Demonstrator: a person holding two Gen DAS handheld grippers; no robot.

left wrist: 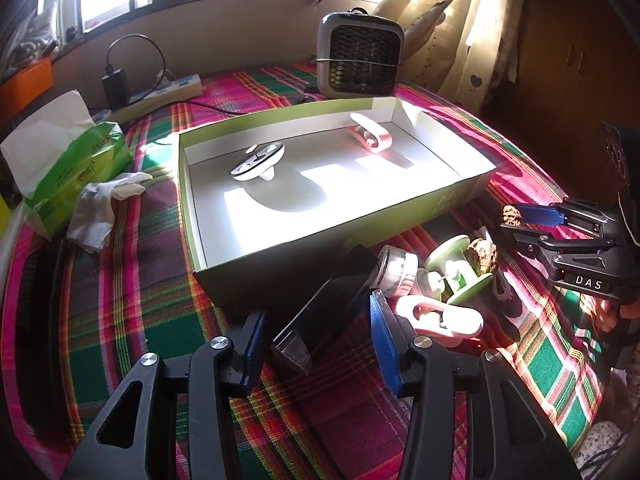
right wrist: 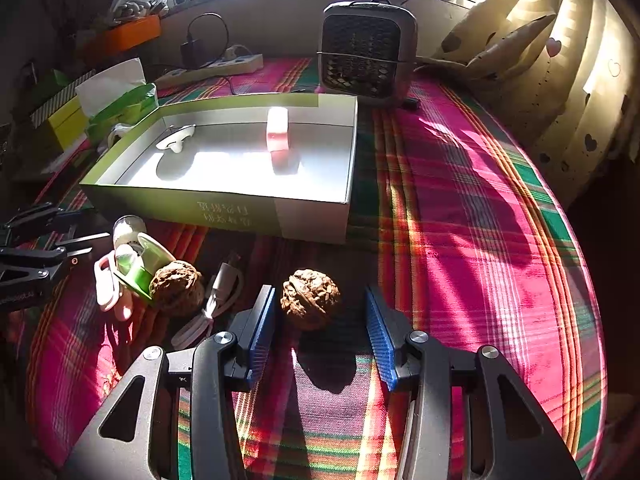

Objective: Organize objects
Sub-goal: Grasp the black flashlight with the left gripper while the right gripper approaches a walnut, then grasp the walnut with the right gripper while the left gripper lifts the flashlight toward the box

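Left gripper (left wrist: 316, 344) open astride black trimmer (left wrist: 324, 312), right gripper (right wrist: 320, 328) open astride walnut (right wrist: 310, 298); next: clamp, lift into box (left wrist: 472, 196).

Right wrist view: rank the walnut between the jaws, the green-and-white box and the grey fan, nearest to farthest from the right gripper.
From the right gripper:
1. Walnut, between its fingers.
2. Green-and-white box, ahead, slightly left.
3. Grey fan, by the far wall.
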